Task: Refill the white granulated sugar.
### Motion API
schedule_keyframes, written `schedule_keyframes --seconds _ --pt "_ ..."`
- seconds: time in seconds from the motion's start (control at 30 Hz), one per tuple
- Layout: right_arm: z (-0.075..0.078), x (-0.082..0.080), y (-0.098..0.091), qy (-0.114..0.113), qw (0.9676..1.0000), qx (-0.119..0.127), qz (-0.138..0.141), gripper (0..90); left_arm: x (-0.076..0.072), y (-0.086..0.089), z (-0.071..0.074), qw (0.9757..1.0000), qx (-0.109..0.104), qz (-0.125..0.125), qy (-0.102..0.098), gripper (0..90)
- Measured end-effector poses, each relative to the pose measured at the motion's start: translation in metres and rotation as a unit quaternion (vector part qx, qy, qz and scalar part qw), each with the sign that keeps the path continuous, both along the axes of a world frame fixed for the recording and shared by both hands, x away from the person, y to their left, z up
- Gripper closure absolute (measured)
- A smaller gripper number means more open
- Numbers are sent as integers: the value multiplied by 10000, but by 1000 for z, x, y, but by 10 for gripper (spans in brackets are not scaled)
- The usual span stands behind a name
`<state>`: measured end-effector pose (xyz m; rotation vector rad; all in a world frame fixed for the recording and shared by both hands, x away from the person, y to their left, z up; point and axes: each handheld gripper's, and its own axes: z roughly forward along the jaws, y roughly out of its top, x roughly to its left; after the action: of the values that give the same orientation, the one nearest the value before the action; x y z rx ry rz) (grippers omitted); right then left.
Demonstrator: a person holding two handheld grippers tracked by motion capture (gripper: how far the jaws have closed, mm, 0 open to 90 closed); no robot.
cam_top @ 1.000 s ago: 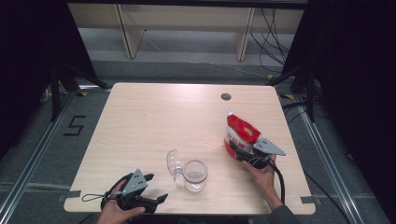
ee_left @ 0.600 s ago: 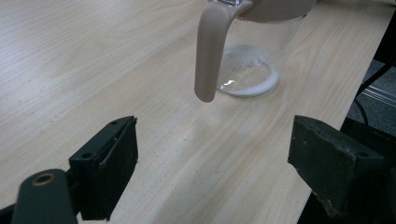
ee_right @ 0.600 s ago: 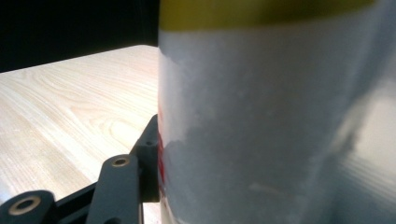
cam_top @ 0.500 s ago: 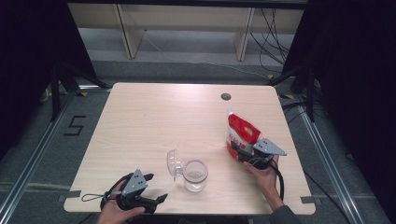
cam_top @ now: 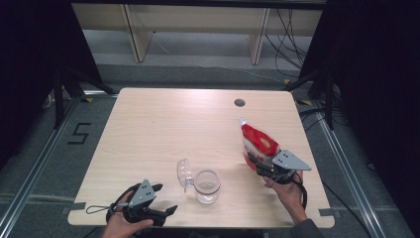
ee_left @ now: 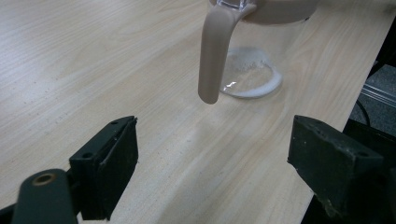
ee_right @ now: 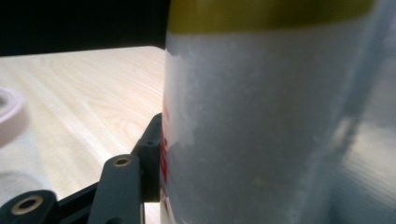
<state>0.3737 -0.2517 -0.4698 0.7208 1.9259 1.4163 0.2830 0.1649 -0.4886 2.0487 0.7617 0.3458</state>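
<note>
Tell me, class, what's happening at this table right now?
A person works with a gripper in each hand. The right gripper is clamped on a red and white bag near the table's right edge. The left gripper is open and empty at the front edge. Between them stands a clear jar, lid open.

I log: desk (cam_top: 163, 129), pale wood grain. Jar (cam_top: 207, 186), clear glass, pinkish-beige rim and flap. Pouch (cam_top: 257, 141), red with yellow patch, white cap, translucent white panel under yellow band. Tongs (ee_left: 112, 163), black; grey top plates.
</note>
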Motion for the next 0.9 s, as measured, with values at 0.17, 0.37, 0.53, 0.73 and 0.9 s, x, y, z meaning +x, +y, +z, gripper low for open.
schedule_keyframes --seconds 0.17,0.37,0.53,0.73,0.9 --pt "6 -14 6 -43 9992 -380 105 485 0 0 1 10000 -6 -15 -12 156" --pt "13 -27 11 -275 9963 -810 107 486 0 1 0 10000 -17 19 18 156" --pt "19 -37 16 -438 9929 -1107 60 487 0 0 -1 10000 -72 45 25 156" --pt "31 -51 22 -589 9847 -1638 127 488 0 0 -1 10000 4 13 -7 156" --pt "36 -55 27 -631 9782 -1972 171 489 0 0 -1 10000 -3 29 3 156"
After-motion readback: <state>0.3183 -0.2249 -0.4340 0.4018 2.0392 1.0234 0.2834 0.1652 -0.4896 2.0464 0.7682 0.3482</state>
